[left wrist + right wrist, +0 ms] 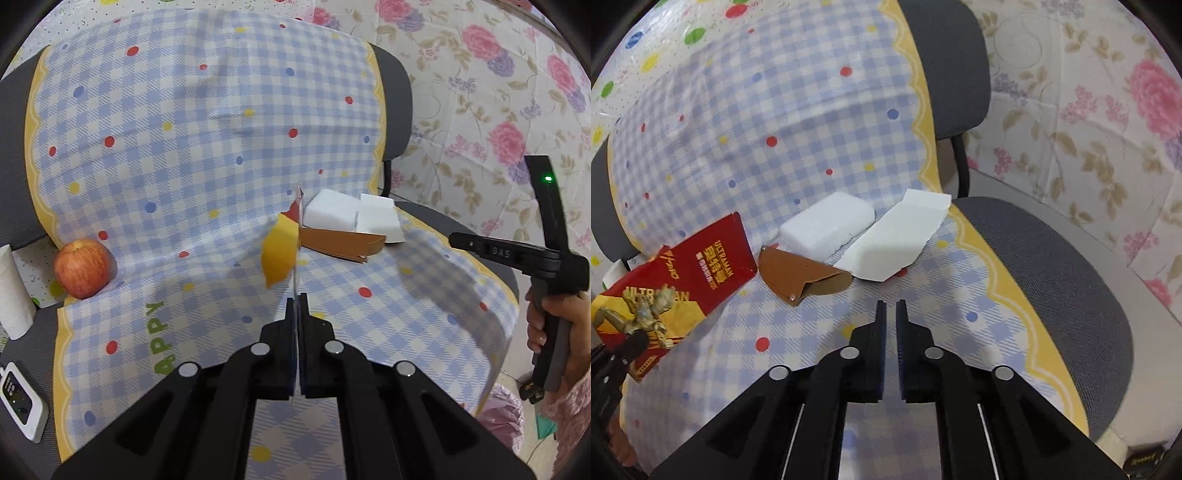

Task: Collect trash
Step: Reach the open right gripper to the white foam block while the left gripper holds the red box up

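My left gripper (296, 299) is clamped on a flattened card packet (665, 288), held off the cloth edge-on, so its own camera sees little but a thin sliver. From the right camera at nine o'clock, the packet is red with gold lettering, a gold figure printed on it and a yellow corner. My right gripper (891, 306) hangs with a narrow gap and nothing between its pads. Past its tips at twelve o'clock lie a brown pouch (801, 269), a white block (827, 229) and white paper (897, 240) on the checked cloth (775, 110).
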{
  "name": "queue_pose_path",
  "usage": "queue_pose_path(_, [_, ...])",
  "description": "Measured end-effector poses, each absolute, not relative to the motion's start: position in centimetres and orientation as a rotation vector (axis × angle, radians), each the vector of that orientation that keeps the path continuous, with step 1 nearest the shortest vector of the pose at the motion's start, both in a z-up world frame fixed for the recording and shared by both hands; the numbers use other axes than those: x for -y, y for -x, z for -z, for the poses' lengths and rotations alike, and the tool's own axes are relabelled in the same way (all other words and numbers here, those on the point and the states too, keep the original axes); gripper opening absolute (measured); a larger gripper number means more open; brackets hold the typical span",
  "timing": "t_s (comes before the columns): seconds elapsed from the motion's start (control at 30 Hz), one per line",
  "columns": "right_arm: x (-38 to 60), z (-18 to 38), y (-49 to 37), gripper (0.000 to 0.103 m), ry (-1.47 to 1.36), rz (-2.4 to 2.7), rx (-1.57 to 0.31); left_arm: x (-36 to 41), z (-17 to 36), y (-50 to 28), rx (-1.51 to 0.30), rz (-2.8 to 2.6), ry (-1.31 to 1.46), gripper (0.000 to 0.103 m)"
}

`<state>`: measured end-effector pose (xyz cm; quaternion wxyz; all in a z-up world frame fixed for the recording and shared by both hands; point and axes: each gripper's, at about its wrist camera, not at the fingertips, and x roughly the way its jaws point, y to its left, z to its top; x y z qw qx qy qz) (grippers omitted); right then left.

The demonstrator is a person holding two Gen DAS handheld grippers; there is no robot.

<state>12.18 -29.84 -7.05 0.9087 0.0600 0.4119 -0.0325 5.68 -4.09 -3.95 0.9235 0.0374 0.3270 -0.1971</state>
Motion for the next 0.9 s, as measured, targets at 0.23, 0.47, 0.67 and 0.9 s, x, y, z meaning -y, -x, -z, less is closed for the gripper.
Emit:
queue_pose_path(0.23, [31.4,10.4,-18.6,0.04,-0.27,0.116,-0.965,3.8,4.7,-7.3,-0.693,0.396,-0.076,0.0])
queue_pose_path(0.47, [32.2,12.1,-18.1,0.024,-0.461,0.077,-0.972,3.9,5.4,-8.1,-0.704,0.418,-0.072,0.0])
queue_pose_path(0.67, [33.1,12.9,-19.9,0.023,-0.575,0.124,-0.936,4.1,6.0,-8.3,-0.722,0.43,-0.068,0.0])
queue_pose_path(0.9, [34.3,13.2,-21.0,0.008,-0.668,0.174,-0.905,4.3,6.0,-8.3,-0.724,0.437,-0.067,0.0])
